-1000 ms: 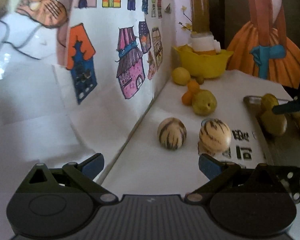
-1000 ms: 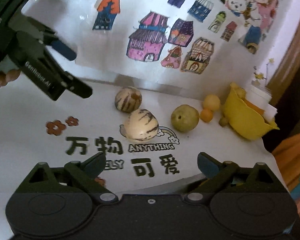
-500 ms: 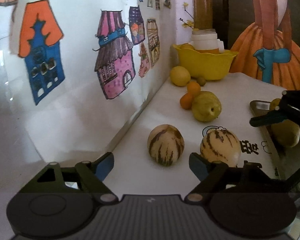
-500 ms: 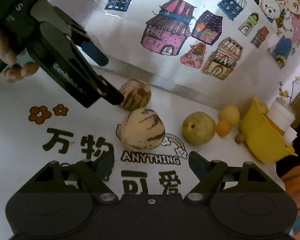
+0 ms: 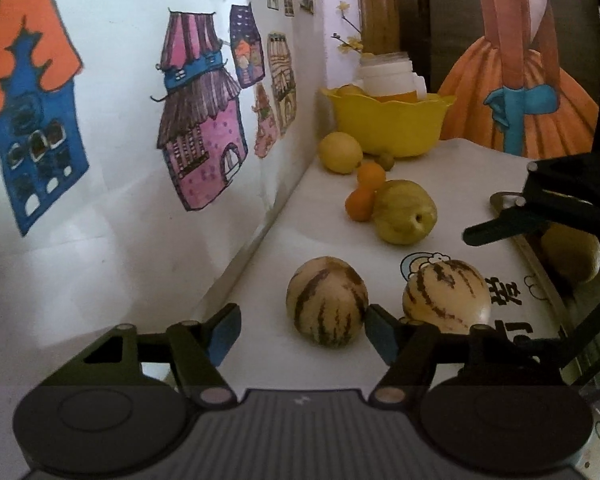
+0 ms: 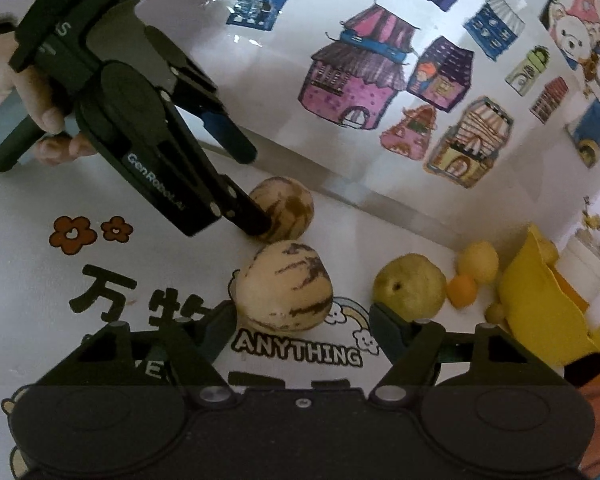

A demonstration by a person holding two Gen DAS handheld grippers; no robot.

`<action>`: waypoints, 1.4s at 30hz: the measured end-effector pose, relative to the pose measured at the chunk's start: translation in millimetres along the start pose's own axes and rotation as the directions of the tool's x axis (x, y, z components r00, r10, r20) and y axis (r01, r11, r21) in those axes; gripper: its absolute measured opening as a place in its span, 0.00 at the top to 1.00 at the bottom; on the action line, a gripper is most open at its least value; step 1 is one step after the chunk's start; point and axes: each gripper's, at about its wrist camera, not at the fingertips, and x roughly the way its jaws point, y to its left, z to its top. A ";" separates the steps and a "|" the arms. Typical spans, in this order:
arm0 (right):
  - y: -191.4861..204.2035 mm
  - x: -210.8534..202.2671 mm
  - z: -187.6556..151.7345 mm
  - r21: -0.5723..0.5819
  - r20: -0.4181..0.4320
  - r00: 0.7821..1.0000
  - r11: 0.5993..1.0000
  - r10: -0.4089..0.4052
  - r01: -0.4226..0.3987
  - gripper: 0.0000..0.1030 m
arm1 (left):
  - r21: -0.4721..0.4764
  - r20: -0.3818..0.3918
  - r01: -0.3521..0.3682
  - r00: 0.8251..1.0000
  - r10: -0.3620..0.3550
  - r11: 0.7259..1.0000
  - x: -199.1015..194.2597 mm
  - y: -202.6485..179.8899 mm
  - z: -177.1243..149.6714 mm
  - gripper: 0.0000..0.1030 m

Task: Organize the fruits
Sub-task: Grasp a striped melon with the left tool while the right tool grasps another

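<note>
Two striped cream melons lie on the white table. My left gripper (image 5: 302,330) is open, its fingers on either side of the far striped melon (image 5: 327,306), which lies by the wall (image 6: 286,209). My right gripper (image 6: 302,326) is open just in front of the near striped melon (image 6: 285,292), which also shows in the left wrist view (image 5: 446,298). A green-yellow pear (image 5: 404,213) (image 6: 410,286), two small oranges (image 5: 365,192), a lemon (image 5: 340,152) and a tiny green fruit (image 5: 386,159) lie beyond. A yellow bowl (image 5: 392,120) (image 6: 540,304) stands at the far end.
A metal tray (image 5: 540,256) at the right holds a yellowish fruit (image 5: 572,252), partly hidden by my right gripper. The wall with house drawings (image 5: 200,136) runs close along the left. A white jar (image 5: 388,76) sits in the bowl. The table mat bears printed letters (image 6: 296,352).
My left gripper has moved forward and down, so the far melon now sits between its fingers. My right gripper has moved closer to the near melon.
</note>
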 end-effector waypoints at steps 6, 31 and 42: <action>-1.8 4.1 1.5 -0.049 0.019 0.999 0.998 0.044 -0.043 0.34 | -0.003 0.004 0.012 1.000 -0.012 1.000 5.7 -0.9 2.8 0.30; -11.2 6.5 0.0 0.080 0.028 0.997 0.994 0.071 -0.073 0.48 | -0.105 0.024 0.120 0.993 -0.118 0.987 7.3 11.9 1.3 0.52; 7.3 -30.5 -2.3 0.075 0.031 0.999 0.997 -0.039 0.037 0.48 | -0.115 0.053 0.167 0.985 -0.161 0.979 -18.4 -3.2 -2.7 0.52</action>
